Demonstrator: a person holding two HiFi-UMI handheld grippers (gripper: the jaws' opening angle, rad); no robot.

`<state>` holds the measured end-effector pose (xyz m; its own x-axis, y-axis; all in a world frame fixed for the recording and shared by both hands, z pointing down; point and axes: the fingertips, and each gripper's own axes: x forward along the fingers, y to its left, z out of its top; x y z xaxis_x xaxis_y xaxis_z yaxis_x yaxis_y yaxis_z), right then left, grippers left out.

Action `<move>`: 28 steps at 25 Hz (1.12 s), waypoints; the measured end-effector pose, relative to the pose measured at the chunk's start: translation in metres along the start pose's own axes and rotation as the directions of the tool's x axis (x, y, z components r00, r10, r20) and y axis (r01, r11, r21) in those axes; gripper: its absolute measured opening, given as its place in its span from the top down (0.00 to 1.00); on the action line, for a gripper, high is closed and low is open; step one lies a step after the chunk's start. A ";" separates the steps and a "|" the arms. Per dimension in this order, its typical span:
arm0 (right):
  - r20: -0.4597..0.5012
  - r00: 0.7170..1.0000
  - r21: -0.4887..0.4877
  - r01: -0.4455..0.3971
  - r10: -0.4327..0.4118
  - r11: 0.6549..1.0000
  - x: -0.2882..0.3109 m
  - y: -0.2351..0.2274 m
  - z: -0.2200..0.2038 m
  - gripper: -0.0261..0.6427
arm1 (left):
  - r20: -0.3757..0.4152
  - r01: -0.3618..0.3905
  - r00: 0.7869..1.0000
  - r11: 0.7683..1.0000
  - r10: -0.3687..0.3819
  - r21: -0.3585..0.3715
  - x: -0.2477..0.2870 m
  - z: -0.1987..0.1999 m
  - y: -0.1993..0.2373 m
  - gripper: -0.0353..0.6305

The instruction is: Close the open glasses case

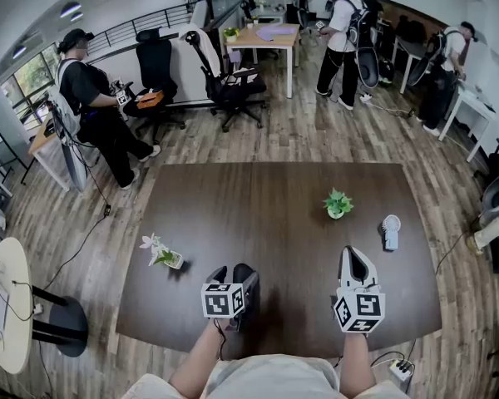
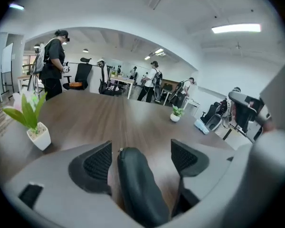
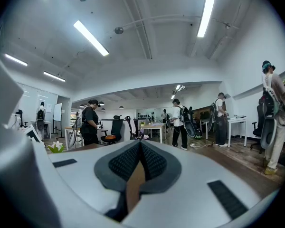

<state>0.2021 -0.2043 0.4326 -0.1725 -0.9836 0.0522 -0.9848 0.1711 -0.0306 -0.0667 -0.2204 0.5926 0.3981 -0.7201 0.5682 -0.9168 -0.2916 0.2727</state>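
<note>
A black glasses case (image 1: 244,276) lies on the dark wooden table (image 1: 266,198) near its front edge. In the left gripper view the case (image 2: 135,184) looks like a rounded black shell with its lid down. My left gripper (image 2: 142,151) straddles it with the jaws wide apart and open, and neither pad presses on it. The left pad (image 2: 97,163) is close beside the case, and a wider gap shows on the right. In the head view the left gripper (image 1: 231,279) sits just behind its marker cube. My right gripper (image 1: 355,266) rests further right, shut and empty (image 3: 140,148).
A white flower in a small pot (image 1: 162,254) stands left of the case. A green plant (image 1: 338,204) and a small white fan (image 1: 390,231) stand at the right. People, office chairs and desks fill the room beyond the table's far edge.
</note>
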 end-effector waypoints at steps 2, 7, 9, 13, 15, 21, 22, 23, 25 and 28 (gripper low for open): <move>0.005 1.000 -0.004 0.001 -0.001 1.000 0.000 0.000 0.002 0.96 | 0.075 -0.007 0.997 1.000 0.006 0.025 -0.012 0.021 -0.003 0.36; 0.037 0.999 -0.029 0.007 -0.006 1.000 -0.002 -0.001 0.015 0.96 | 0.340 -0.073 0.940 0.992 0.033 0.105 -0.055 0.084 -0.012 0.42; 0.052 0.999 -0.041 0.009 -0.006 0.999 -0.002 -0.002 0.020 0.96 | 0.470 -0.143 0.880 0.981 0.064 0.133 -0.076 0.109 -0.013 0.45; 0.083 0.997 -0.053 0.011 -0.007 0.999 -0.006 -0.003 0.032 0.96 | 0.609 -0.188 0.793 0.962 0.029 0.199 -0.108 0.140 -0.023 0.46; 0.093 0.996 -0.060 0.015 -0.009 0.998 -0.005 -0.003 0.035 0.96 | 0.621 -0.192 0.783 0.954 0.007 0.231 -0.113 0.145 -0.027 0.46; 0.088 0.996 -0.068 0.007 -0.001 0.998 -0.005 0.000 0.034 0.96 | 0.610 -0.172 0.792 0.959 -0.001 0.226 -0.111 0.141 -0.031 0.51; 0.086 0.996 -0.069 0.006 0.000 0.998 -0.005 0.001 0.033 0.96 | 0.610 -0.168 0.792 0.960 -0.002 0.222 -0.111 0.140 -0.031 0.54; 0.084 0.996 -0.069 0.006 0.000 0.998 -0.005 0.001 0.032 0.96 | 0.610 -0.167 0.792 0.961 -0.003 0.222 -0.110 0.139 -0.031 0.59; 0.082 0.997 -0.069 0.007 -0.001 0.998 -0.005 0.001 0.031 0.96 | 0.615 -0.169 0.789 0.959 -0.006 0.228 -0.110 0.138 -0.033 0.66; 0.082 0.997 -0.068 0.009 -0.003 0.998 -0.005 0.000 0.031 0.96 | 0.630 -0.163 0.776 0.959 -0.021 0.233 -0.113 0.140 -0.036 0.80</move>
<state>0.2036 -0.2014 0.4015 -0.1668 -0.9855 -0.0298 -0.9855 0.1656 0.0379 -0.0830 -0.2166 0.4094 0.3086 -0.9497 -0.0534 -0.9512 -0.3084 -0.0122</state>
